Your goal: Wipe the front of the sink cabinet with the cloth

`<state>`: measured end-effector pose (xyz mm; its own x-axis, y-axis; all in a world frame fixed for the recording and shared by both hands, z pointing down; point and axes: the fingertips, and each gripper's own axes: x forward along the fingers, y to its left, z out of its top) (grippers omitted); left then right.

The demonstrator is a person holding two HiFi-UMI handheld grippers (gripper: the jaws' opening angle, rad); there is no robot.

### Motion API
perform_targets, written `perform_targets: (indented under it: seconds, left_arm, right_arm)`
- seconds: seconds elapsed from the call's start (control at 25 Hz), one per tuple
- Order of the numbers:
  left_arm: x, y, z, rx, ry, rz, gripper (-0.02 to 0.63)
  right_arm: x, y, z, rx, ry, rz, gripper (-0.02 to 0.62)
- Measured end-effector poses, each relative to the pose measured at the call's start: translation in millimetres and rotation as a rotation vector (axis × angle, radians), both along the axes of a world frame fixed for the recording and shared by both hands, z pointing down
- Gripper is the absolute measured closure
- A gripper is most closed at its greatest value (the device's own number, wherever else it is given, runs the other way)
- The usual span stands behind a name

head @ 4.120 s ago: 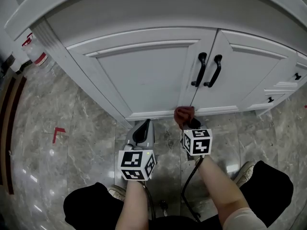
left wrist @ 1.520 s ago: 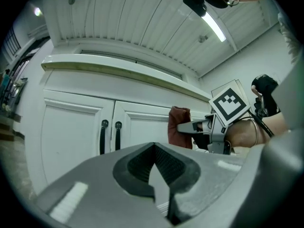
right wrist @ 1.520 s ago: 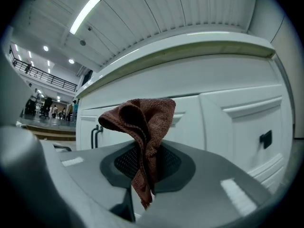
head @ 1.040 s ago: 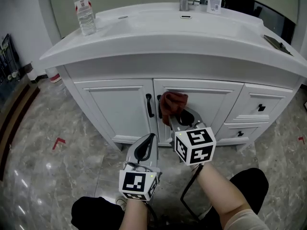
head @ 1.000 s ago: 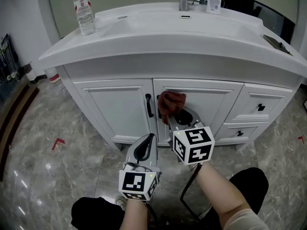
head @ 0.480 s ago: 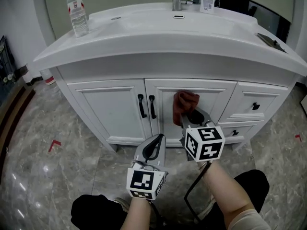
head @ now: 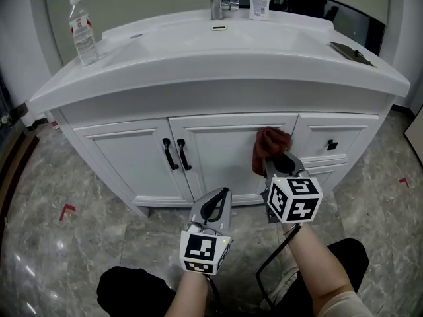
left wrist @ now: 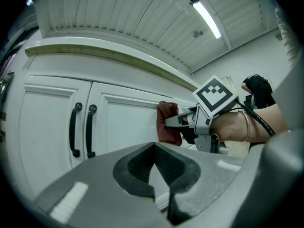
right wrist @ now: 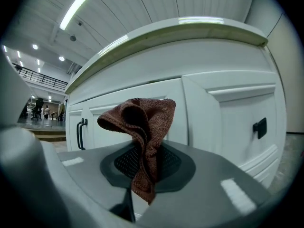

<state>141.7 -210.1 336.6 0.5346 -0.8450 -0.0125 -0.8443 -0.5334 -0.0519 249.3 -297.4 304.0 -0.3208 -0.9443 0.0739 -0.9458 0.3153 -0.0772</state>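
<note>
Holding the cloth (head: pixel 269 146) against the right door of the sink cabinet (head: pixel 218 152), your right gripper (head: pixel 276 166) has its jaws clamped on it. Your left gripper (head: pixel 213 207) waits below, jaws together and empty. Wiping appears under way; the drawers and left door probably remain.

Glossy grey marble floor (head: pixel 99 243) bears 2 red tape marks (head: pixel 67 211); a strip light (left wrist: pixel 209 20) glows overhead.
</note>
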Motion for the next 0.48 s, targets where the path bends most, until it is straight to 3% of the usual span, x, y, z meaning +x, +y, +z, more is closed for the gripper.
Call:
perform_targets:
  seconds: [0.32, 0.48]
  left_arm:
    - [8.4, -3.9, 8.3, -0.026, 0.042, -0.010, 0.606]
    - [-1.2, -2.5, 12.1, -0.032, 0.035, -0.024, 0.606]
  right_arm:
    - [49.0, 7.9, 9.4, -0.027, -0.010, 0.089, 0.509]
    - [44.9, 14.8, 26.9, -0.065, -0.028, 0.084, 0.509]
